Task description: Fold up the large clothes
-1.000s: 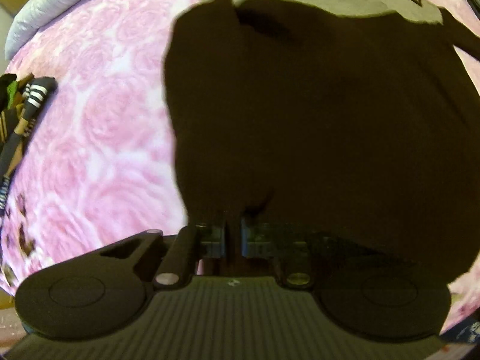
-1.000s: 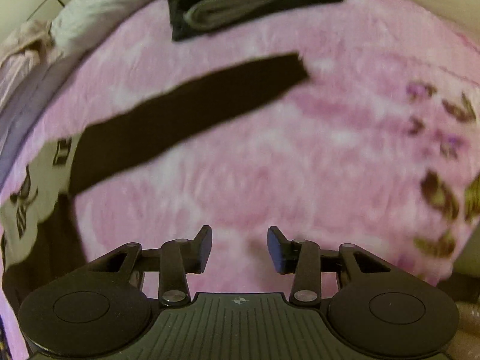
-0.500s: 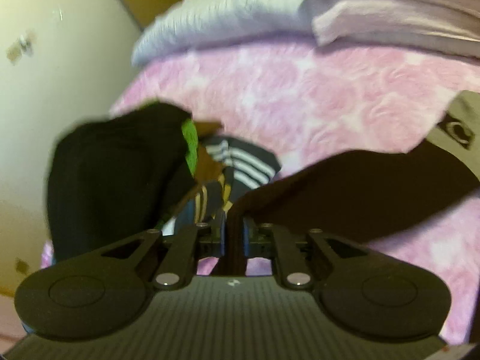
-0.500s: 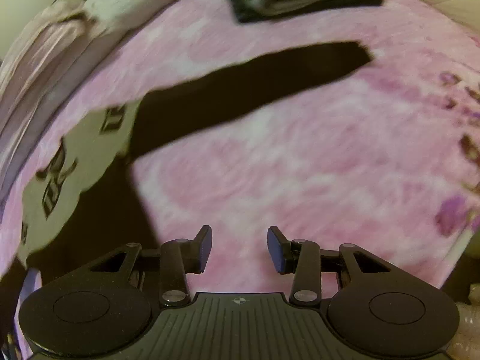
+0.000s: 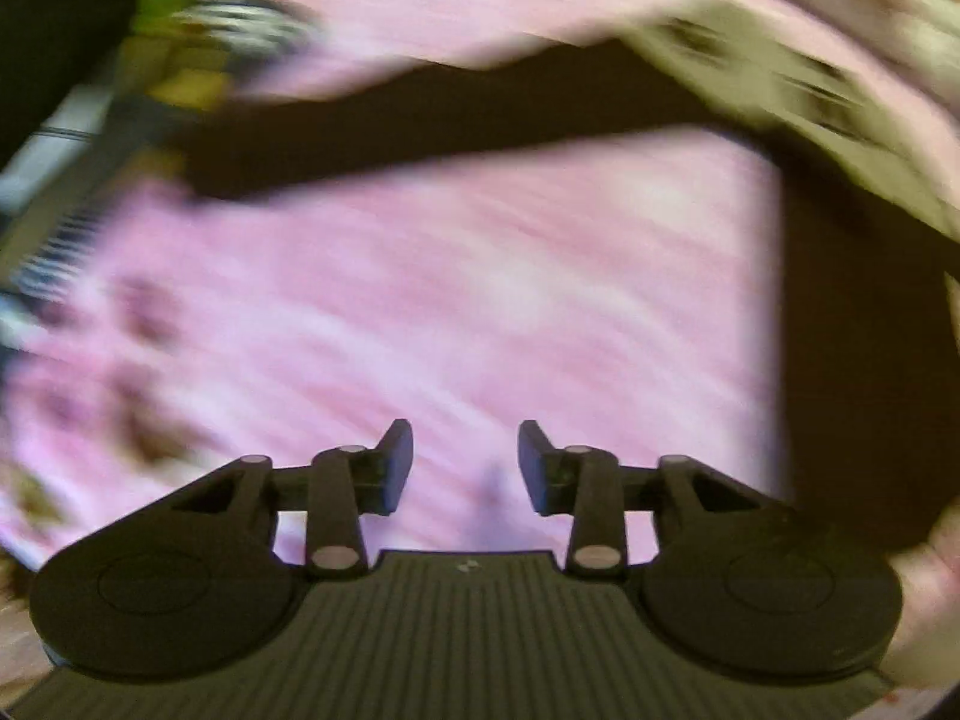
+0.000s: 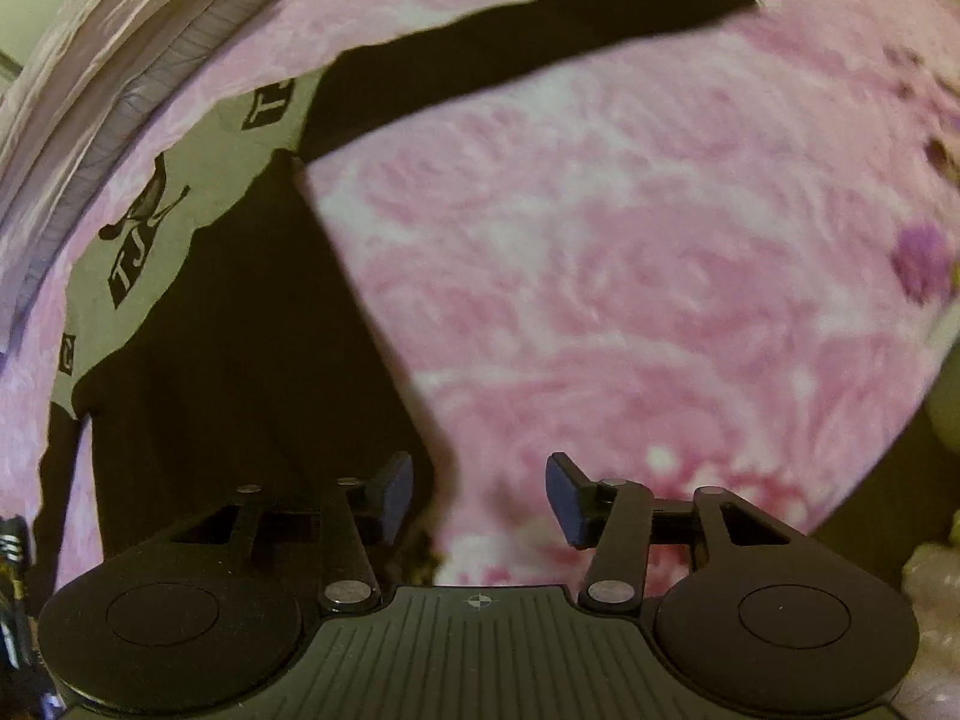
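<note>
A dark brown long-sleeved top [image 6: 240, 360] with a grey printed yoke [image 6: 144, 228] lies flat on the pink rose-patterned bedspread [image 6: 630, 252]. One sleeve [image 6: 528, 42] stretches out to the upper right. My right gripper [image 6: 479, 495] hovers at the garment's lower right corner, jaws opening, the hem edge just below its left finger and nothing pinched. In the blurred left wrist view the other sleeve [image 5: 450, 132] runs across the top and the body [image 5: 864, 372] down the right. My left gripper [image 5: 465, 465] is over bare bedspread [image 5: 420, 312], jaws opening and empty.
A heap of other clothes [image 5: 120, 60], dark, green and striped, sits at the upper left of the left wrist view. Folded pale bedding [image 6: 102, 78] lies along the bed's far left in the right wrist view. A bit of striped cloth [image 6: 12, 546] shows at the left edge.
My left gripper let go of the dark sleeve, opened and swung away over bare bedspread. My right gripper moved toward the garment's lower corner and opened wider.
</note>
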`<state>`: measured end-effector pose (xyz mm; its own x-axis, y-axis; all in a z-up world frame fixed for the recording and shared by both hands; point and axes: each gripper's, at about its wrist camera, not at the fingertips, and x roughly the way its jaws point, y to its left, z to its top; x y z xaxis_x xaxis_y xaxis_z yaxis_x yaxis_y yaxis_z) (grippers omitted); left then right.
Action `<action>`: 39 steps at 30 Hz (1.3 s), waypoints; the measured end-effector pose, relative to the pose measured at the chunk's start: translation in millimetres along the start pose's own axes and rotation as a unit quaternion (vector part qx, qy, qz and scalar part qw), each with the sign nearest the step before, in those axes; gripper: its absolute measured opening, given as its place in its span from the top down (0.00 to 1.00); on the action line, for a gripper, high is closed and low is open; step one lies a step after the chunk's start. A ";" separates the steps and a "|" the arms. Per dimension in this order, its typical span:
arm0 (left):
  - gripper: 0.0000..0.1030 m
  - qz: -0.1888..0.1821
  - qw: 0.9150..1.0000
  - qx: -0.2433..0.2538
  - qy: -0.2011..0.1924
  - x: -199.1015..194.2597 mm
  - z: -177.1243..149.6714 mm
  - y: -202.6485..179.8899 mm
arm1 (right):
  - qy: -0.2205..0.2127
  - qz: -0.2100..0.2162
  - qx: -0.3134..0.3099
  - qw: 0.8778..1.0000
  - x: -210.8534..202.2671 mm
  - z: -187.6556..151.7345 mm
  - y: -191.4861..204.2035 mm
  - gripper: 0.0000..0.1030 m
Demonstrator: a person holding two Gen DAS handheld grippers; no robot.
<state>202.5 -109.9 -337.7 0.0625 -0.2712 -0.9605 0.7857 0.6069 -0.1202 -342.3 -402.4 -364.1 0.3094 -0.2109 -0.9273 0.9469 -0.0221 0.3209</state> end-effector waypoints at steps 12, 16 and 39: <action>0.49 -0.149 0.988 -0.017 -0.030 51.1 -34.5 -88.4 | -0.026 0.134 -0.084 0.987 52.9 -16.5 -6.0 0.53; 0.94 -0.171 0.985 -0.026 -0.013 45.9 -29.0 -102.5 | 0.018 0.150 -0.107 0.983 44.8 -9.6 13.6 0.94; 0.86 -0.097 0.991 -0.087 0.003 53.3 -28.1 -74.4 | 0.007 0.123 -0.178 0.976 42.4 -38.2 8.2 0.46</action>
<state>130.0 -148.5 -387.0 -0.0832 -0.3912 -0.9165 0.6646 0.6635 -0.3435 -318.0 -374.2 -408.1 0.5294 -0.1534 -0.8344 0.8141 0.3688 0.4486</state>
